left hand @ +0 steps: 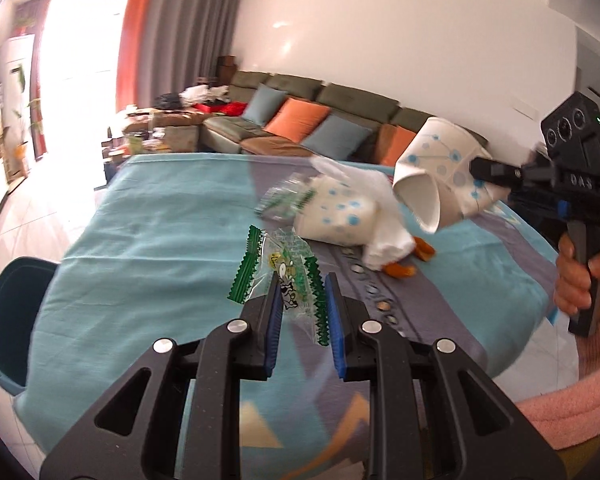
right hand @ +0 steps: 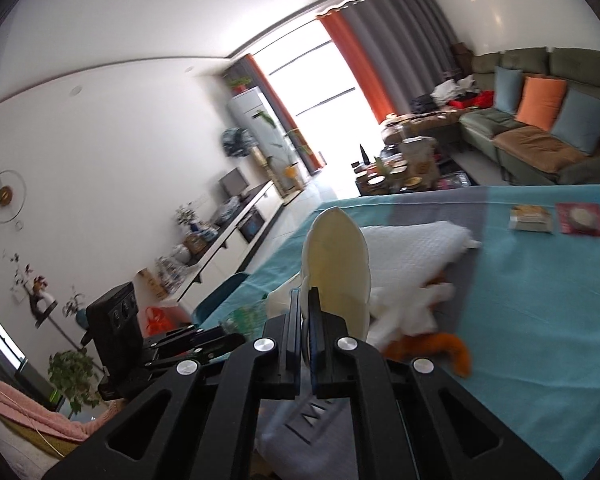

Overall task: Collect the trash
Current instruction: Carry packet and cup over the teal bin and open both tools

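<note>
My left gripper (left hand: 303,292) is shut on a crumpled clear wrapper with green zigzag edges (left hand: 288,276), held just above the table's cloth (left hand: 160,240). At the right of the left wrist view, my right gripper (left hand: 478,170) holds a white paper cup with blue dots (left hand: 428,176) in the air, tilted with its mouth facing down and forward. In the right wrist view the right gripper (right hand: 305,312) is shut on the cup's wall (right hand: 336,260). A second dotted cup (left hand: 336,218) lies on its side on the table, beside another clear green wrapper (left hand: 284,200).
White tissue (left hand: 384,236) and orange peel (left hand: 400,270) lie by the fallen cup. A dark teal bin (left hand: 8,320) stands off the table's left edge. Two flat packets (right hand: 530,218) (right hand: 582,220) lie at the far side. A hand (left hand: 580,280) grips the right handle.
</note>
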`<state>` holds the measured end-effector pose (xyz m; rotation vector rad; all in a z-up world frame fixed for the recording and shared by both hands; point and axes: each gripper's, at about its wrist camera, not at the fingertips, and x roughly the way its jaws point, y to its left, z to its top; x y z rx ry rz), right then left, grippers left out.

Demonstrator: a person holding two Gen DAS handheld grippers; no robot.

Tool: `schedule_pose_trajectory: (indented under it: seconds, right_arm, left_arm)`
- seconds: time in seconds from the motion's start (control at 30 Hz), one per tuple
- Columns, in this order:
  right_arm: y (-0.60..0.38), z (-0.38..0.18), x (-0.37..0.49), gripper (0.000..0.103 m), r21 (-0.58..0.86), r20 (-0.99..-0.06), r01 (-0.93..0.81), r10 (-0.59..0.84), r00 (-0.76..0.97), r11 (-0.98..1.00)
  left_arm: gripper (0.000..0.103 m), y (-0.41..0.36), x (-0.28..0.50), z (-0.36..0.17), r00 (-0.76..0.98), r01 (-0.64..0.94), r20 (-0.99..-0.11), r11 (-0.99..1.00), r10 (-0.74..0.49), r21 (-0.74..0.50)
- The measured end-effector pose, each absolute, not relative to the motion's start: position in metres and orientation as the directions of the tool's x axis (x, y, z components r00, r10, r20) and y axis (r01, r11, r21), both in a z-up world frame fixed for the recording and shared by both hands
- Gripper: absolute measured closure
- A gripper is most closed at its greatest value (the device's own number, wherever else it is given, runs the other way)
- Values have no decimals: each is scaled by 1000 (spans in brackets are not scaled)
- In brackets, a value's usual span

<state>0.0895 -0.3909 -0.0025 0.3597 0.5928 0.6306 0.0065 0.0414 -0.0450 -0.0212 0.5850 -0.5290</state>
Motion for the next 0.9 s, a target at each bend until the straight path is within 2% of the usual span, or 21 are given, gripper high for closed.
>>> schedule_pose_trajectory:
  seconds: [0.37,0.9]
  right_arm:
    - [-322,-10,134,101,511,-405,-538,740,538,670]
    - [-245,-20,163,101,539,-432,-593,801,414,598]
  left_arm:
    - [82,99,7,-32,787,318,-509,936,-348,-149]
    - [82,162,13,-28,821,160,-532,978,-207,-133]
